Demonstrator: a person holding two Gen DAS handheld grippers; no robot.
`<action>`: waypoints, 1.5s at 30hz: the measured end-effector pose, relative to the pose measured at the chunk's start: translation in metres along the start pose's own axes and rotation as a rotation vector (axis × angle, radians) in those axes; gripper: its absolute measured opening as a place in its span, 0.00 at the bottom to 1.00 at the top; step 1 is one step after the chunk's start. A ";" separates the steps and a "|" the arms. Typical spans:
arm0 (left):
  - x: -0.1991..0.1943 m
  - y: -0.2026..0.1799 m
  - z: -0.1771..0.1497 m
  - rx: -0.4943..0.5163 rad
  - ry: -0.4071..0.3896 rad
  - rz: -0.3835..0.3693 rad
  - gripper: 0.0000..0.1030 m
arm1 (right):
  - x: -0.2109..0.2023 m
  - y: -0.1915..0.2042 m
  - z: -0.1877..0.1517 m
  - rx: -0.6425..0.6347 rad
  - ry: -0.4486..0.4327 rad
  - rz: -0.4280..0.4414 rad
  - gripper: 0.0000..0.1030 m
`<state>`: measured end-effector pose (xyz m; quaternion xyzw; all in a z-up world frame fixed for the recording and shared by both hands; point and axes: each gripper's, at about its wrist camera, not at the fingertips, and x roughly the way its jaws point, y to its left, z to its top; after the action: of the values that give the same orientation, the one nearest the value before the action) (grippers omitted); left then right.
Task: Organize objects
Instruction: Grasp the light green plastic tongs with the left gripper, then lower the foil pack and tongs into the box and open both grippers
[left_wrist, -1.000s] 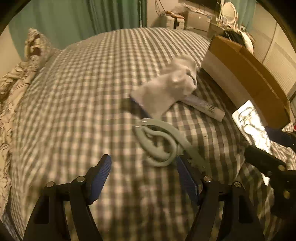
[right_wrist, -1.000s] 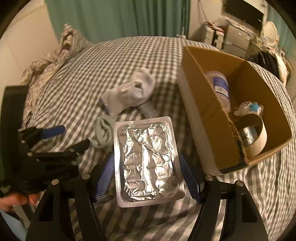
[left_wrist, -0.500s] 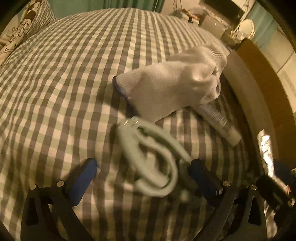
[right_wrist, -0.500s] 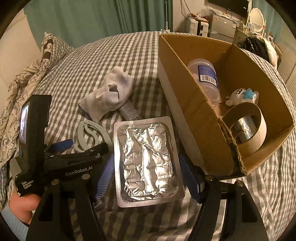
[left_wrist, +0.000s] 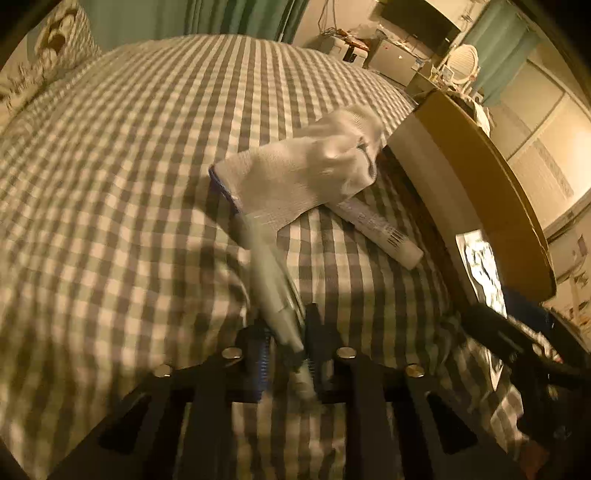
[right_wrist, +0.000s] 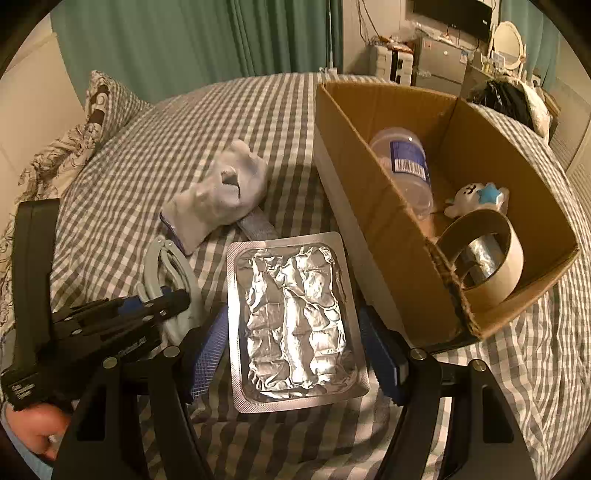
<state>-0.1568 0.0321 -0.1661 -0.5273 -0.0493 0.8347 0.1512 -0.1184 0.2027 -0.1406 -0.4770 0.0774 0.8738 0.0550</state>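
My left gripper (left_wrist: 284, 350) is shut on the pale green plastic clip (left_wrist: 271, 284), which stands on edge between the pads; it also shows in the right wrist view (right_wrist: 168, 266) with the left gripper (right_wrist: 162, 302) on it. My right gripper (right_wrist: 291, 339) holds the silver foil blister pack (right_wrist: 291, 314) between its pads, above the bed. A white sock (left_wrist: 306, 177) lies on a white tube (left_wrist: 380, 229) further ahead. The open cardboard box (right_wrist: 354, 162) stands to the right of the pack.
The box holds a clear jar (right_wrist: 406, 162), a small white toy (right_wrist: 476, 195) and a tape roll (right_wrist: 484, 251). A checked bedcover (left_wrist: 129, 166) lies under everything. Pillows (right_wrist: 62, 158) lie at the far left. Green curtains (right_wrist: 207, 37) hang behind.
My left gripper has closed on the green clip and tipped it up on edge. My right gripper has stayed on the blister pack with little movement.
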 end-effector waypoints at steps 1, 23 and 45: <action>-0.003 0.000 -0.001 0.010 -0.005 0.013 0.12 | -0.003 0.001 -0.001 -0.005 -0.011 -0.001 0.68; -0.164 -0.075 0.003 0.134 -0.275 0.048 0.11 | -0.164 -0.023 0.013 -0.043 -0.318 0.006 0.68; -0.061 -0.250 0.107 0.349 -0.194 -0.091 0.11 | -0.106 -0.184 0.083 0.162 -0.269 -0.054 0.68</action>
<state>-0.1782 0.2592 -0.0059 -0.4076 0.0578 0.8697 0.2723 -0.0983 0.3968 -0.0220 -0.3517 0.1267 0.9188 0.1265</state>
